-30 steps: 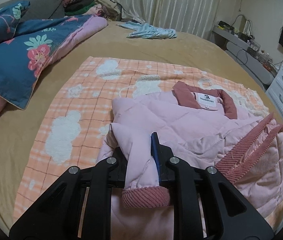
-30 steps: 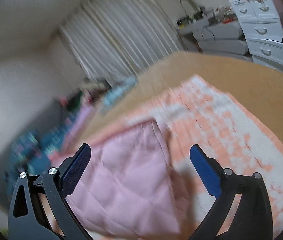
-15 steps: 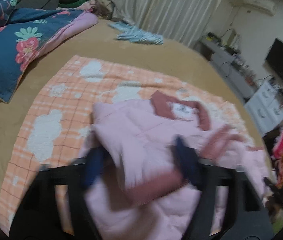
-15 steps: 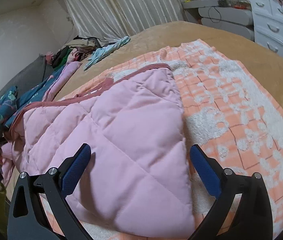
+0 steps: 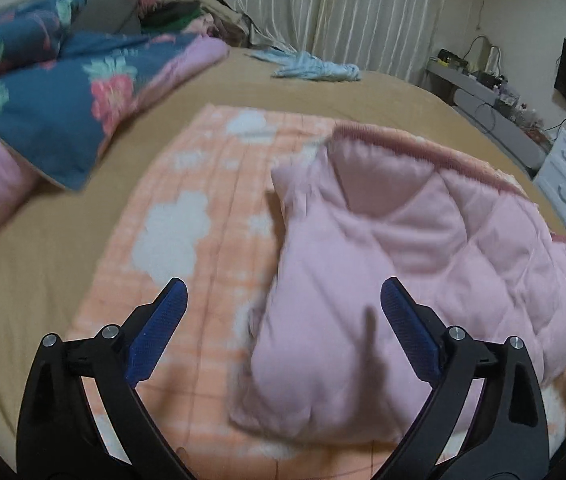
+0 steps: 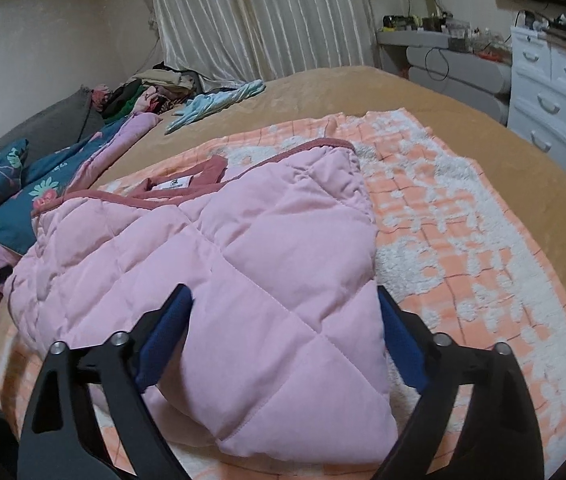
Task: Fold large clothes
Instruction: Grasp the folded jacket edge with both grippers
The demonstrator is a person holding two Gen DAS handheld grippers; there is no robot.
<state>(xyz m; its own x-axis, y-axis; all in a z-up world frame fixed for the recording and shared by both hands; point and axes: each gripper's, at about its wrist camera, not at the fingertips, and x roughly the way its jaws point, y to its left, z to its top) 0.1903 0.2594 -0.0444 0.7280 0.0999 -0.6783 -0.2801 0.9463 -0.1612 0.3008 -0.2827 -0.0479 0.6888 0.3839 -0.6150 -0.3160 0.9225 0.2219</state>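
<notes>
A pink quilted jacket (image 5: 423,264) with dusty-rose trim lies folded over on an orange checked blanket (image 5: 203,208) on the bed. My left gripper (image 5: 283,328) is open and empty, above the jacket's near left edge. In the right wrist view the jacket (image 6: 243,248) shows its collar label at the far side. My right gripper (image 6: 285,340) is open, with its fingers either side of the jacket's near corner, holding nothing.
A blue floral duvet (image 5: 55,92) is piled at the left. A light blue garment (image 5: 315,68) lies at the bed's far side, with a clothes heap (image 6: 151,92) behind. A white drawer unit (image 6: 547,92) and a grey desk (image 6: 455,64) stand at the right.
My left gripper let go of the jacket's sleeve cuff and opened wide. The jacket's side is now folded over its front. My right gripper moved lower over the near corner.
</notes>
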